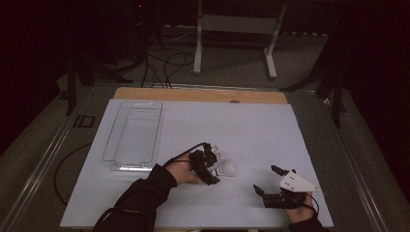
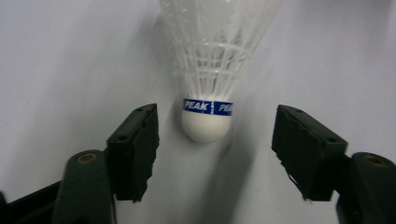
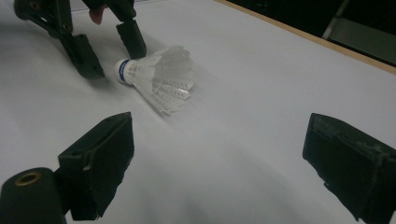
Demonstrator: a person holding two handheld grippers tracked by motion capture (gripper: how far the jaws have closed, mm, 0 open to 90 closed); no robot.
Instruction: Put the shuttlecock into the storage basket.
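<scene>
A white shuttlecock (image 2: 208,70) with a blue band lies on its side on the white counter (image 1: 251,130), and its round white nose sits between the two black pads of the left claw (image 2: 215,154). The pads stand partly open on each side of the nose with a gap both ways, so the left claw holds nothing. The right claw (image 1: 268,180) rests well apart, near the front right of the counter, wide open with nothing in it, and a clear tray (image 1: 116,133) sits far off at the left.
</scene>
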